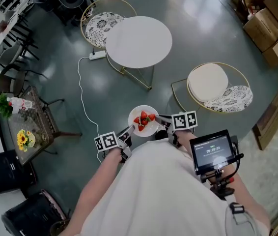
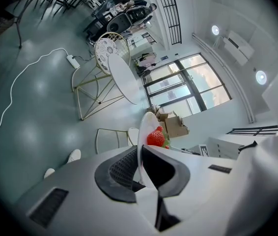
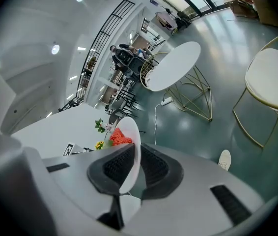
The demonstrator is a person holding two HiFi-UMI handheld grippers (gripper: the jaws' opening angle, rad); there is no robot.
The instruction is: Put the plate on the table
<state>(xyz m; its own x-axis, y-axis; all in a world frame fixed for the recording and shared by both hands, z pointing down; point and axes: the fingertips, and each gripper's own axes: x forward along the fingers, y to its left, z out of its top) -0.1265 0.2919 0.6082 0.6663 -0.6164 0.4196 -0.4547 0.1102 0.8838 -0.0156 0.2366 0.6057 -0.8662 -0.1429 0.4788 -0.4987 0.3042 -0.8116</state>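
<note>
Standing on a wide grey-green floor (image 1: 55, 87), facing a round white surface (image 1: 139, 41) on thin gold legs, bare on top and well ahead. Flanked by two gold-framed chairs: one chair with a patterned cushion (image 1: 102, 21) tucked at the far left edge, another chair with a plain cushion (image 1: 208, 80) nearer and off to the right. Held in the air close to the body, well apart from that surface: a white plate (image 1: 144, 122), roughly level. Gripped from both sides, with the left tongs (image 1: 129, 132) clamped on the left rim and the right tongs (image 1: 162, 123) clamped on the right rim, each pinching the thin edge from above and below. Heaped on top, loose red strawberries (image 1: 144, 118). Judged to be mid-carry, setting down not yet begun. Next, by that reading: walk forward, hold both rims at equal height to prevent any rolling, lower flat onto the middle of the surface, then spread both tongs and draw them outward.
</note>
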